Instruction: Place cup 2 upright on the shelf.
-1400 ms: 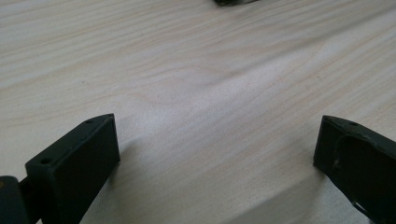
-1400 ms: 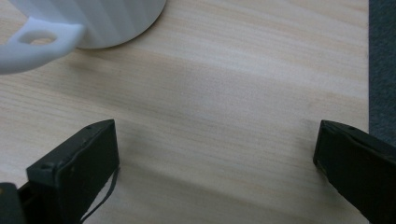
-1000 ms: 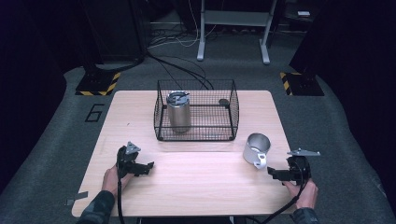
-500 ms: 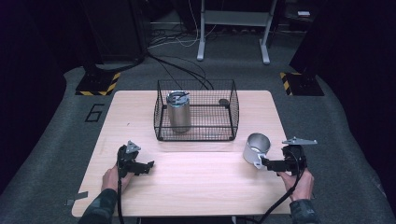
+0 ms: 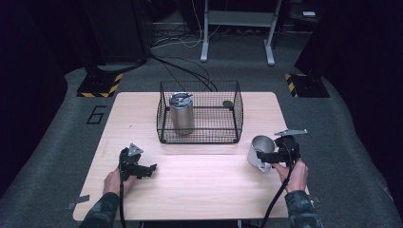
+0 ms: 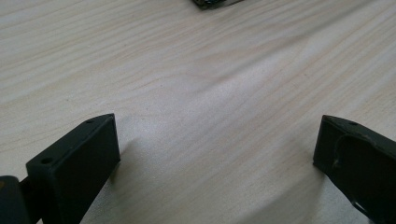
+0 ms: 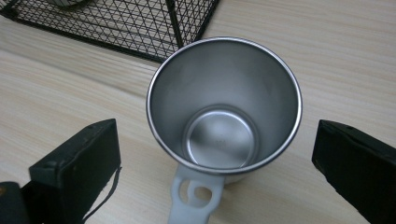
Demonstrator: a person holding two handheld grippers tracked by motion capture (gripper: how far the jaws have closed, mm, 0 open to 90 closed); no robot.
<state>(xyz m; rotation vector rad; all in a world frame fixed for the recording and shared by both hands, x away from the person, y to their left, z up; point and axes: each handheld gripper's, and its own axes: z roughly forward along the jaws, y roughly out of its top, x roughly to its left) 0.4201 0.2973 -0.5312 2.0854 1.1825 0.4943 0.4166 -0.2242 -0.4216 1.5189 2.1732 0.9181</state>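
Observation:
A steel mug (image 5: 260, 150) stands upright on the table's right side, just outside the wire basket (image 5: 199, 116). My right gripper (image 5: 266, 156) is open, with a jaw on either side of the mug (image 7: 224, 105); its white handle (image 7: 194, 198) points toward me. In the right gripper view the mug is empty and neither jaw touches it. A steel tumbler with a lid (image 5: 181, 113) stands inside the basket at its left end. My left gripper (image 5: 147, 170) rests open near the table's front left, with only bare wood between its jaws (image 6: 210, 154).
The light wooden table (image 5: 199, 194) stands on grey floor. A small dark round object (image 5: 228, 103) lies in the basket's far right corner. Cables and a metal stand lie on the floor beyond the table. The basket's corner (image 7: 173, 28) is just past the mug.
My right gripper has moved left from the table's right edge up to the mug, so its open jaws now flank it. The left gripper has stayed put.

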